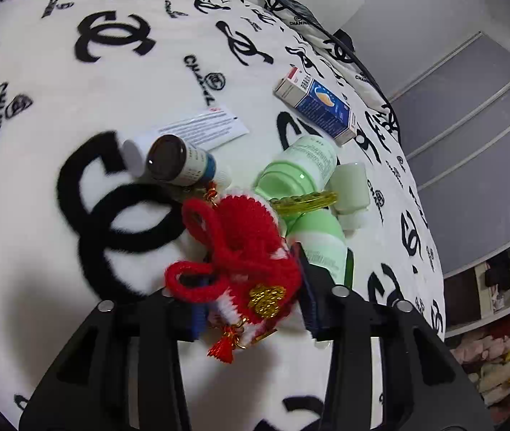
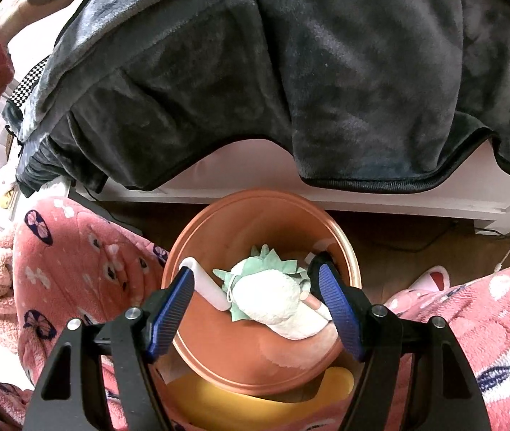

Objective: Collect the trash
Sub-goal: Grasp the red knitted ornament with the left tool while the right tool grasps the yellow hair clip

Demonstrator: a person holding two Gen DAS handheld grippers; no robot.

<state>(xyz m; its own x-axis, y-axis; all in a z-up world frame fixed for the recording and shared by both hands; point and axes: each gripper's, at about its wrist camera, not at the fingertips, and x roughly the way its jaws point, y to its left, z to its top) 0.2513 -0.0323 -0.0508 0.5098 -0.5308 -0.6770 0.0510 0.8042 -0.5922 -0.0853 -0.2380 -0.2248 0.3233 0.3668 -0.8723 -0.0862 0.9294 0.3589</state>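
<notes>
My left gripper (image 1: 253,309) is shut on a red knitted ornament (image 1: 244,240) with gold charms and a red tassel, low over the white blanket (image 1: 111,82) with black logos. Just beyond it lie a brown bottle (image 1: 175,161) on its side, two pale green bottles (image 1: 298,168), a green cap (image 1: 350,190), a yellow ring (image 1: 305,201), a blue and white carton (image 1: 319,104) and a leaflet (image 1: 201,129). In the right wrist view my right gripper (image 2: 255,273) stands open over an orange bin (image 2: 219,208) that holds a white fluffy piece (image 2: 272,294), green paper (image 2: 272,255) and a white tube (image 2: 204,280).
The person's knees in pink patterned pyjamas (image 2: 75,251) flank the bin on both sides. A dark grey blanket (image 2: 290,72) hangs over the bed's white edge behind it. A yellow object (image 2: 219,402) sits under the bin. Shelves with clothes (image 1: 499,323) stand right of the bed.
</notes>
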